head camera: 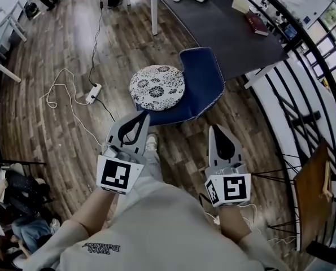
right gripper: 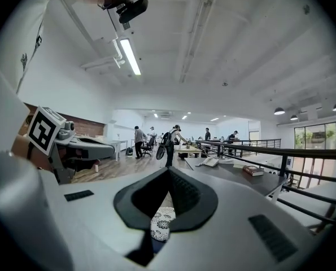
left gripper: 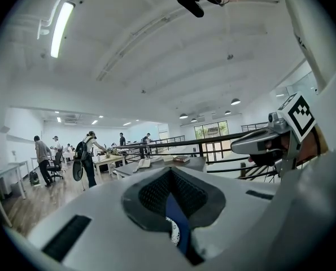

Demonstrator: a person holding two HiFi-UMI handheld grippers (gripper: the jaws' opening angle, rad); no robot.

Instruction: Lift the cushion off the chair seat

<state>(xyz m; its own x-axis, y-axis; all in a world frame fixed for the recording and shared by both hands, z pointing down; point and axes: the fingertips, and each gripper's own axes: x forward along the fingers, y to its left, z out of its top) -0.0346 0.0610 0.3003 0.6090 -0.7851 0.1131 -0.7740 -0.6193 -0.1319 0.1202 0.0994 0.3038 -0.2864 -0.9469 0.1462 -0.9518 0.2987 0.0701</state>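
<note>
Your left tongs and right tongs are sitting closed, empty; round white floral cushion is looking soft, light: pinch opposite edges.

The head view looks steeply down over the left hand-held gripper and right hand-held gripper onto the chair ahead of them. Each gripper view sits close behind its own jaws, facing level. All three share the cushion past the tips.
</note>
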